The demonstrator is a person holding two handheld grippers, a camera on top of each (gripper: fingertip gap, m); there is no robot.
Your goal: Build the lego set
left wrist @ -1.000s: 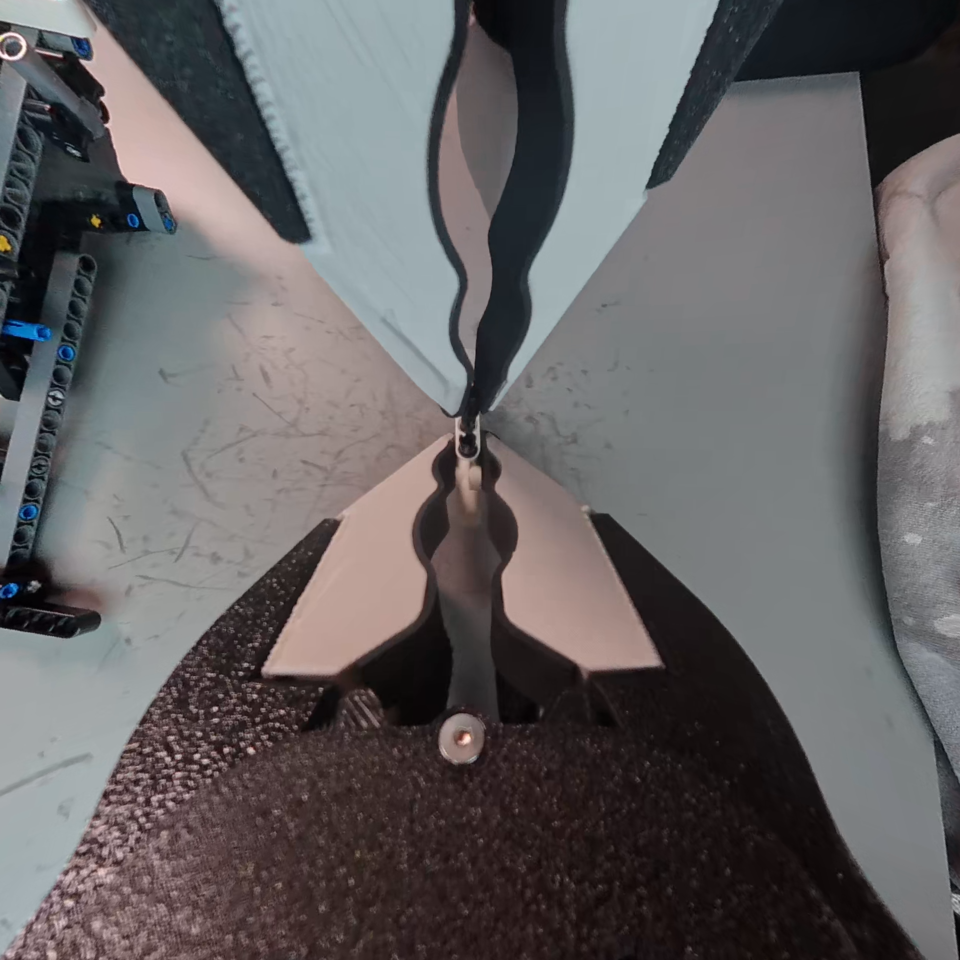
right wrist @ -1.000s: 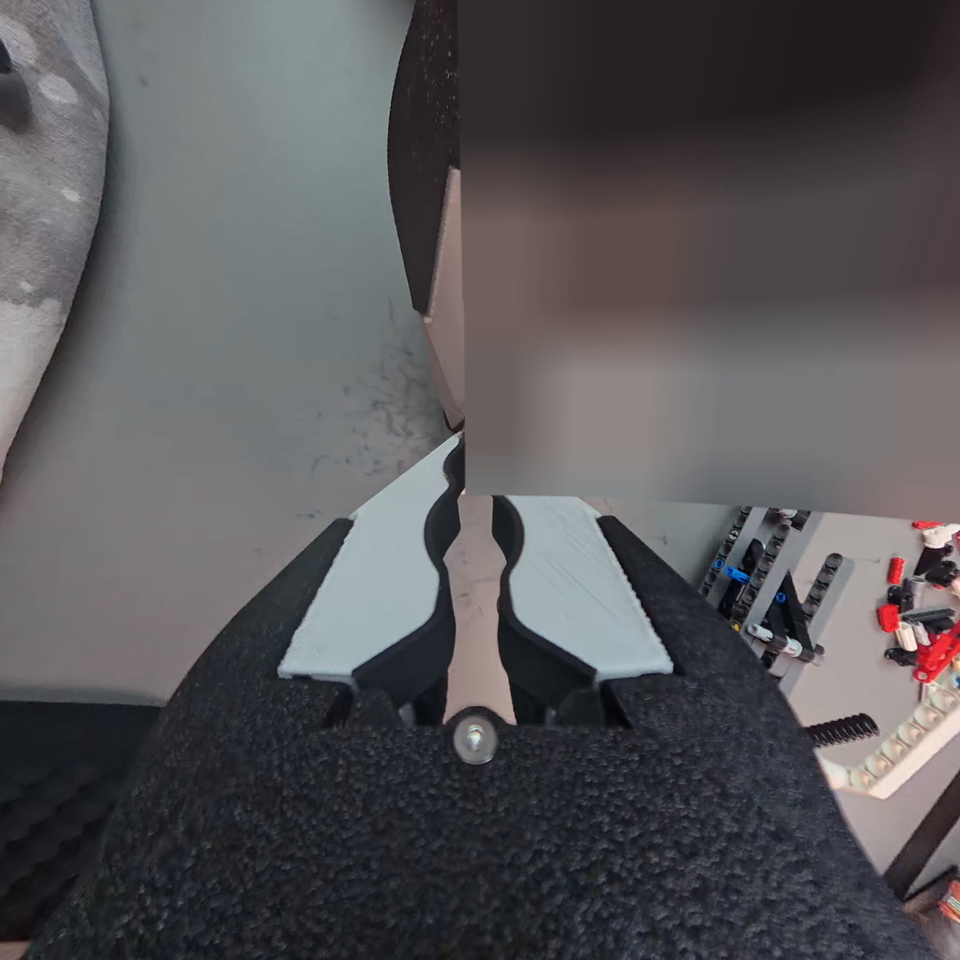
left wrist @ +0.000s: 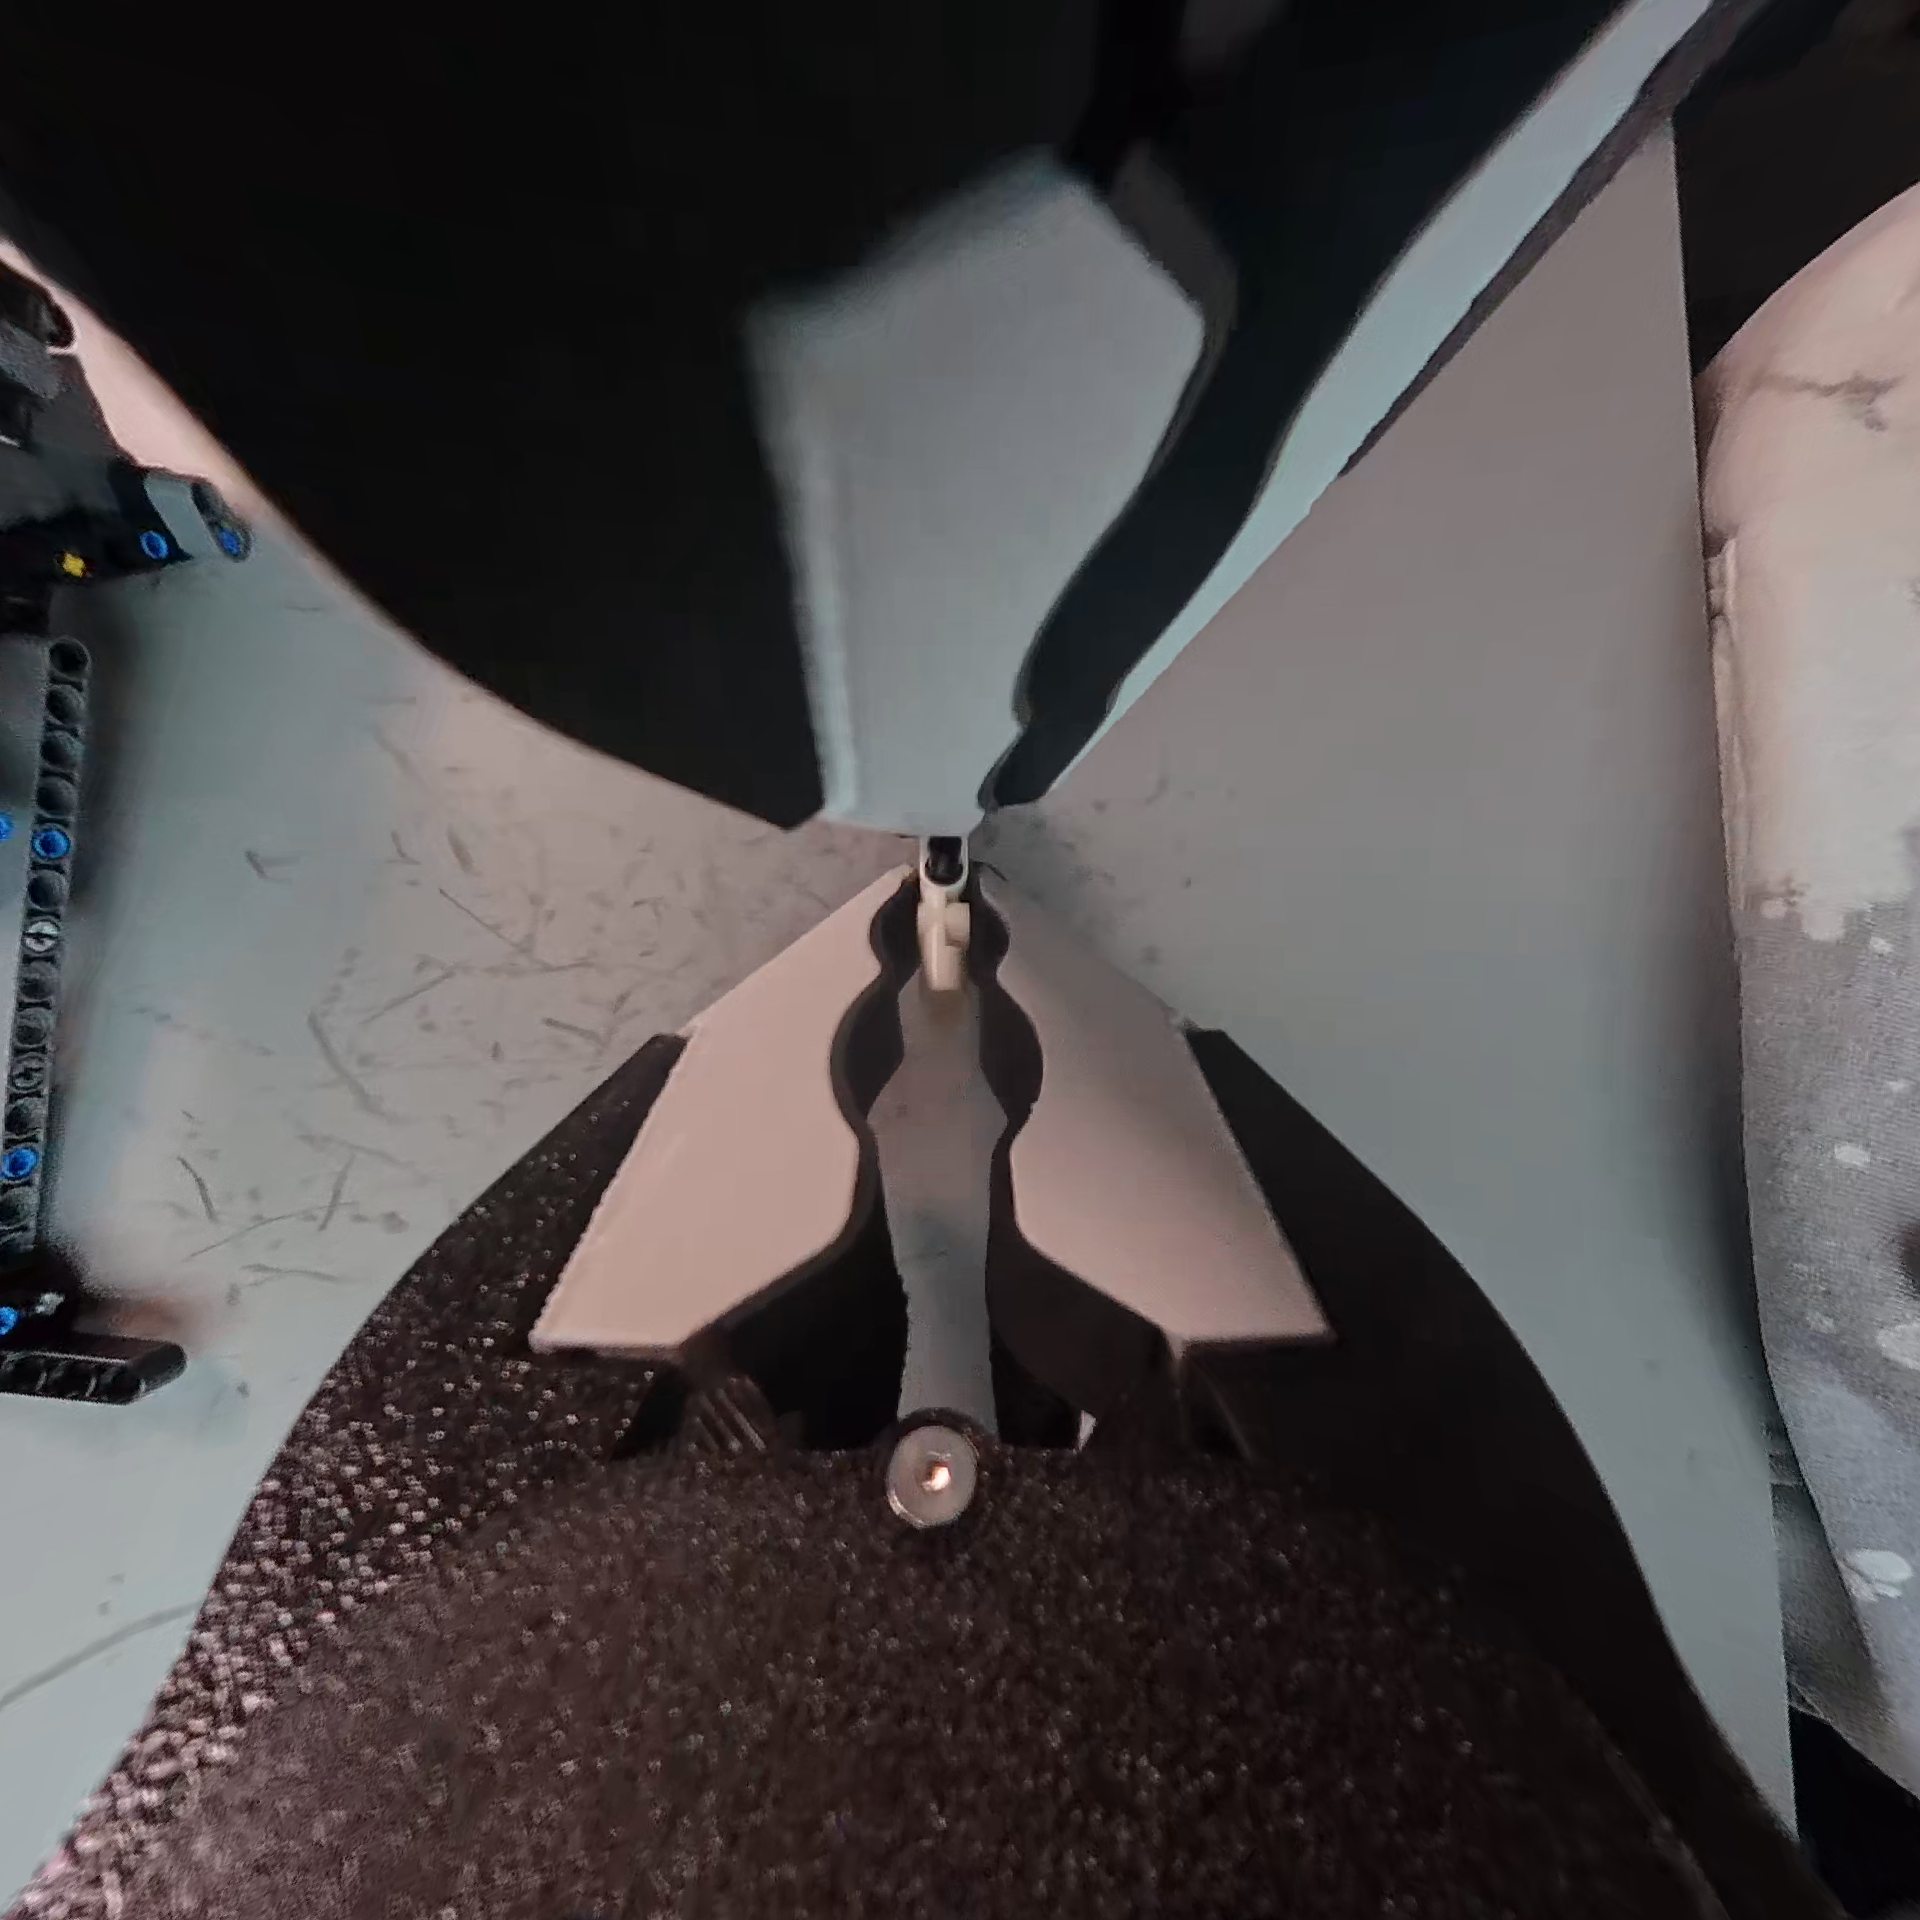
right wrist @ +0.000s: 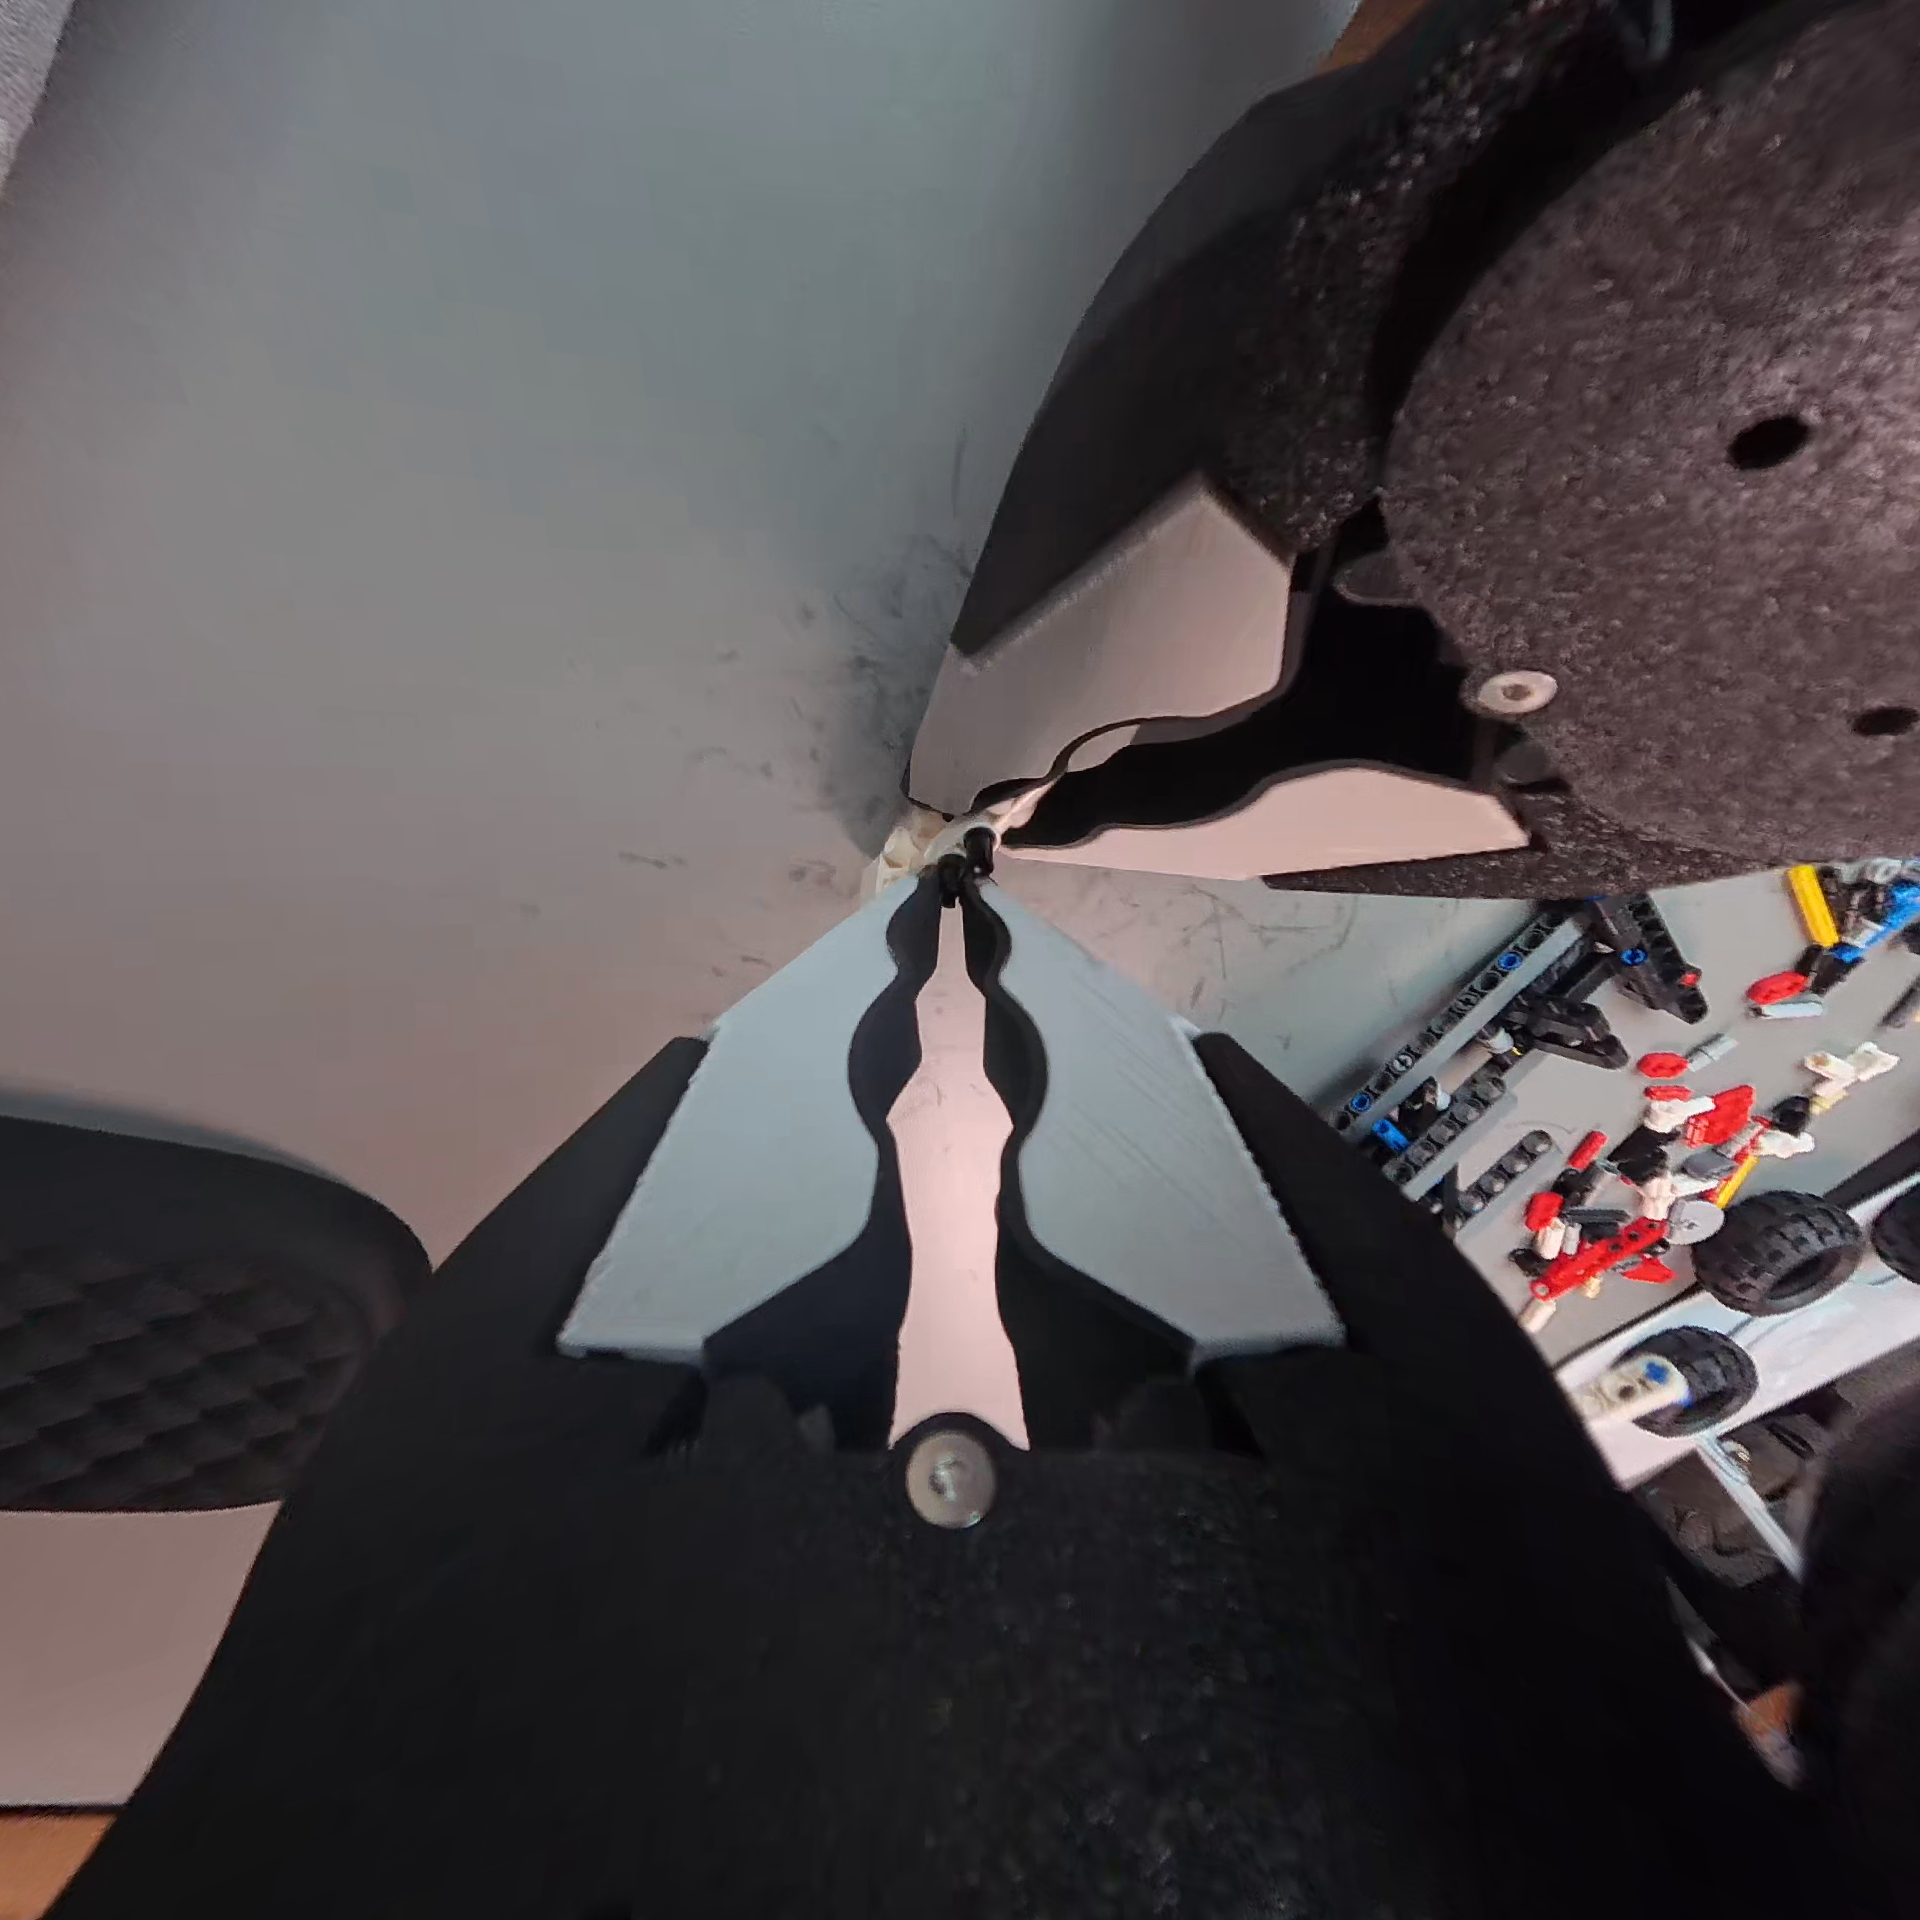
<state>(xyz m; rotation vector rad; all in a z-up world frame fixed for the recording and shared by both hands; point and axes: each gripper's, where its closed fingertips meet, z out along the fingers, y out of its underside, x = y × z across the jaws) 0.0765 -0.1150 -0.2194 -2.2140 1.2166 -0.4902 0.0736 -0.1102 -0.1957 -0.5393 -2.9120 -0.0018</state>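
My left gripper [left wrist: 940,896] is shut on a small white lego connector [left wrist: 943,935], held above the grey table [left wrist: 416,935]. My right gripper [right wrist: 951,896] is shut on a small black pin [right wrist: 971,847], and its tip meets the white connector [right wrist: 906,847] head-on. In the left wrist view the right gripper [left wrist: 935,821] comes down from the top, and the black pin [left wrist: 943,862] sits at the connector's end hole. In the right wrist view the left gripper [right wrist: 940,810] reaches in from the upper right.
A long grey and black lego frame [left wrist: 47,935] lies at the table's left, and it also shows in the right wrist view [right wrist: 1507,1039]. Loose red and white parts [right wrist: 1662,1143] and black wheels [right wrist: 1777,1262] lie beyond it. A grey cloth [left wrist: 1818,935] lies off the table's edge. Less than 4 cm separates the two grippers' tips.
The right gripper has rolled about its axis while tip to tip with the left gripper. The left gripper still holds the white connector in the same spot.
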